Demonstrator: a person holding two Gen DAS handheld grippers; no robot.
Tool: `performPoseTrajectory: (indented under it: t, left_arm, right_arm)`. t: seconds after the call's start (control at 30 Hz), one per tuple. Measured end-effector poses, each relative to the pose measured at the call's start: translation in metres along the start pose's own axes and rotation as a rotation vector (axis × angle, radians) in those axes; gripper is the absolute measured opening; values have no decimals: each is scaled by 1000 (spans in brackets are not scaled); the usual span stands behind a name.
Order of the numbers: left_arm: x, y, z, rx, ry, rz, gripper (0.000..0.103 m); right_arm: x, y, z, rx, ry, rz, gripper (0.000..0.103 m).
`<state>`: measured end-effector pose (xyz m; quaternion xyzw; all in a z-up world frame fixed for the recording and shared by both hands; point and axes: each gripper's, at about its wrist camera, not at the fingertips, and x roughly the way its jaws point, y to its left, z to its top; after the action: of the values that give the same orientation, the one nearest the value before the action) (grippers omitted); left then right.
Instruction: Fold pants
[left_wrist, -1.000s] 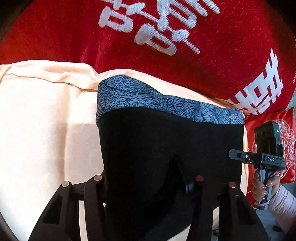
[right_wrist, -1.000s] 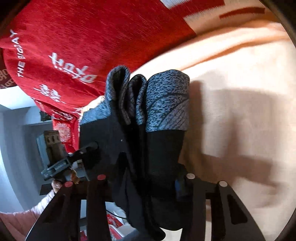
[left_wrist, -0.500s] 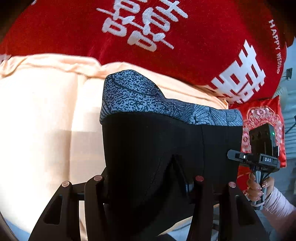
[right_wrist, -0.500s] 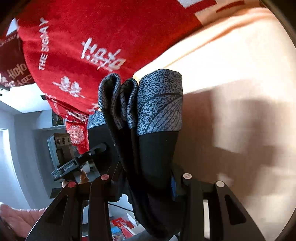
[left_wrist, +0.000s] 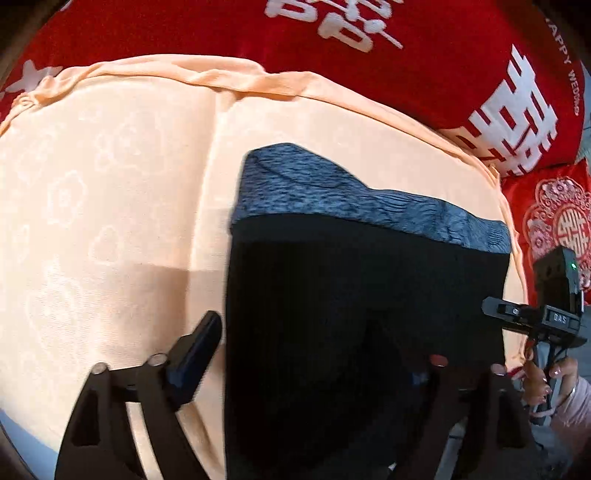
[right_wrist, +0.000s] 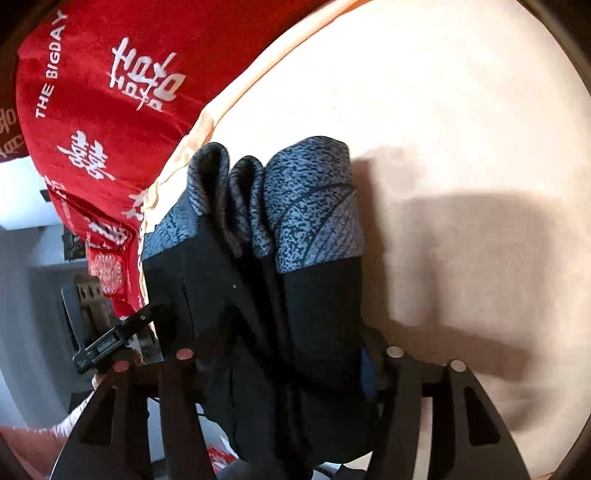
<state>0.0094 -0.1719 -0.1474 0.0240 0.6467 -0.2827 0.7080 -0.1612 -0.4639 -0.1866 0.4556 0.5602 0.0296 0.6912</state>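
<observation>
The folded black pants (left_wrist: 351, 295) with a blue-grey patterned waistband (left_wrist: 332, 192) lie on the peach sheet (left_wrist: 110, 184). My left gripper (left_wrist: 299, 325) is opening. Its left finger (left_wrist: 199, 343) stands clear of the fabric, and its right finger is lost against the dark cloth. In the right wrist view the pants (right_wrist: 314, 295) show as a stack of layers with the waistband (right_wrist: 314, 206) on the far side. My right gripper (right_wrist: 291, 325) is also opening, its fingers straddling that stack.
A red blanket (left_wrist: 406, 55) with white characters borders the far side of the sheet. A red patterned cushion (left_wrist: 554, 214) sits at the right. A person's hand (left_wrist: 546, 376) holds the right gripper's handle beside the bed edge. Bare sheet (right_wrist: 461, 129) stretches to the right.
Both grippers moved across the bed with the pants. Both jaws have widened, and the left gripper's left finger has come off the fabric.
</observation>
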Motion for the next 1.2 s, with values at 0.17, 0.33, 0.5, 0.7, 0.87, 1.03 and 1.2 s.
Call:
performPoseTrajectory:
  t: [0.17, 0.33, 0.5, 0.7, 0.87, 1.03, 1.2]
  left_arm:
    - [-6, 0, -3, -1, -10, 58, 94]
    - [-19, -10, -4, 41, -17, 202, 94]
    - [-40, -11, -6, 29, -62, 245, 94]
    - [-55, -36, 10, 85, -132, 182, 94]
    - [-34, -60, 26, 190, -126, 58, 94]
    - [11, -44, 32, 163, -45, 114, 94]
    - [19, -17, 31, 60, -19, 118, 98]
  right_arm:
    - [-10, 13, -7, 10, -30, -135, 74]
    - [-31, 29, -15, 5, -85, -350, 79]
    - [-52, 46, -30, -20, -138, -465, 80]
    - [-67, 78, -40, -60, -240, -432, 55]
    - [-42, 89, -19, -93, -212, -374, 31]
    - [-6, 74, -6, -71, -153, -418, 30]
    - [-8, 77, -12, -85, -148, -461, 34]
